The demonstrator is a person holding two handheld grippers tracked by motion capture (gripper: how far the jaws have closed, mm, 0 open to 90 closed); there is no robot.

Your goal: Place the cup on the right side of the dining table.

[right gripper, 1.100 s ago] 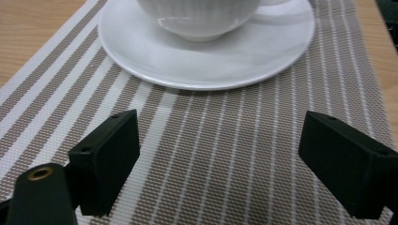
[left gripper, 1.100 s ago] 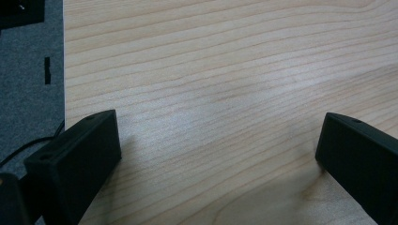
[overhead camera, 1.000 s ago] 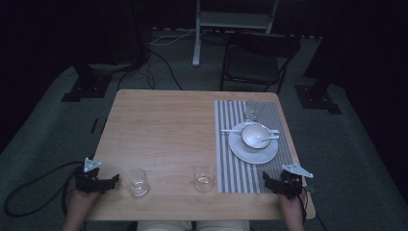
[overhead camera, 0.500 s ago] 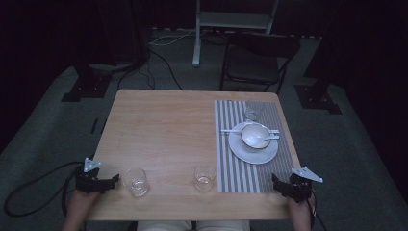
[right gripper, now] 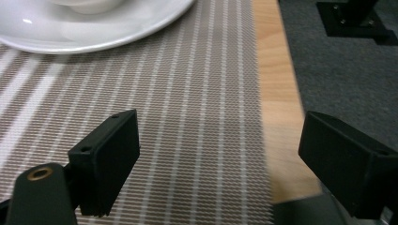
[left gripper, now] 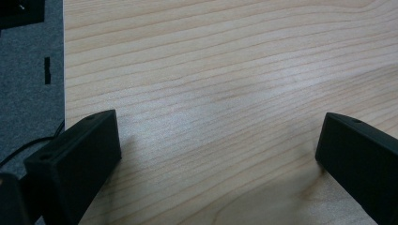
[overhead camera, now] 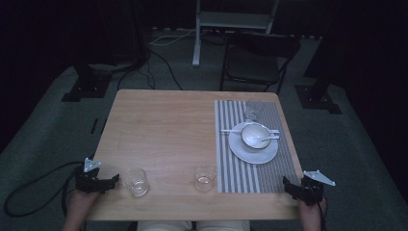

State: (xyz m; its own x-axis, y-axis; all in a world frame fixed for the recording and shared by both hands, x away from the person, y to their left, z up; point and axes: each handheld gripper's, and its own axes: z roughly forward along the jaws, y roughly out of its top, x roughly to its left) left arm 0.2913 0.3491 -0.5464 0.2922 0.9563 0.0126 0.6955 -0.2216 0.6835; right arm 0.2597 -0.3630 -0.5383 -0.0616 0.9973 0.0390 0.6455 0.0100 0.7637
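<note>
My left gripper [overhead camera: 111,181] rests at the table's front left corner, open, with bare wood [left gripper: 220,108] between its jaws. A clear glass [overhead camera: 135,181] stands just to its right. My right gripper [overhead camera: 287,185] sits at the front right corner, open over the striped placemat [right gripper: 187,122] and the table's right edge. A white plate [overhead camera: 254,149] on the placemat [overhead camera: 240,168] carries a white bowl [overhead camera: 253,134] with a spoon; the plate's rim [right gripper: 108,33] is at the top of the right gripper view. A second glass [overhead camera: 205,178] stands front centre, a third glass [overhead camera: 252,111] at the placemat's far end.
A dark chair [overhead camera: 257,60] stands behind the table, with a white stand [overhead camera: 235,19] beyond it. Black stand bases [overhead camera: 86,86] and cables [overhead camera: 159,57] lie on the grey carpet around the wooden table [overhead camera: 163,130].
My right gripper has shifted to the right, towards the table's right edge. The left gripper has stayed in place.
</note>
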